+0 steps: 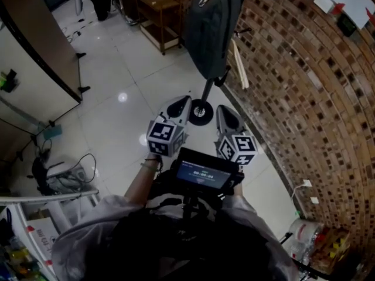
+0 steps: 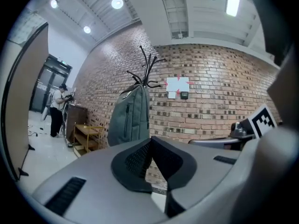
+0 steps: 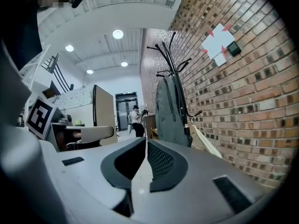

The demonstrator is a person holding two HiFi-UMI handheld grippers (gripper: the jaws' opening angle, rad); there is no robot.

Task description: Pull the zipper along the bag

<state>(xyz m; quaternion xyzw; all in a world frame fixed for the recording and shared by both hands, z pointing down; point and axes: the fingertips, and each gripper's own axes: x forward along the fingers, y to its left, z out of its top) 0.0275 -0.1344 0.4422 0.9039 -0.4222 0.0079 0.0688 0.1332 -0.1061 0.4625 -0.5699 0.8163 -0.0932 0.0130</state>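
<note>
A grey backpack (image 1: 211, 28) hangs upright on a black coat stand (image 1: 201, 111) beside the brick wall, a dark zipper line running down its front (image 2: 127, 118). Both grippers are held low in front of the stand's base, well short of the bag and touching nothing. My left gripper (image 1: 180, 105) has its pads together at the tips (image 2: 150, 139), with nothing between them. In my right gripper (image 1: 226, 116) a thin slit of light runs between the pads up to the tips (image 3: 146, 140), and nothing is in it. The backpack (image 3: 169, 115) shows straight ahead in the right gripper view.
The brick wall (image 1: 304, 86) runs along the right. A pale stick (image 1: 239, 66) leans on it behind the stand. A wooden shelf unit (image 1: 159, 16) stands beyond the bag. A person (image 2: 58, 108) stands far off. A partition (image 1: 35, 45) and cables (image 1: 64, 171) are at left.
</note>
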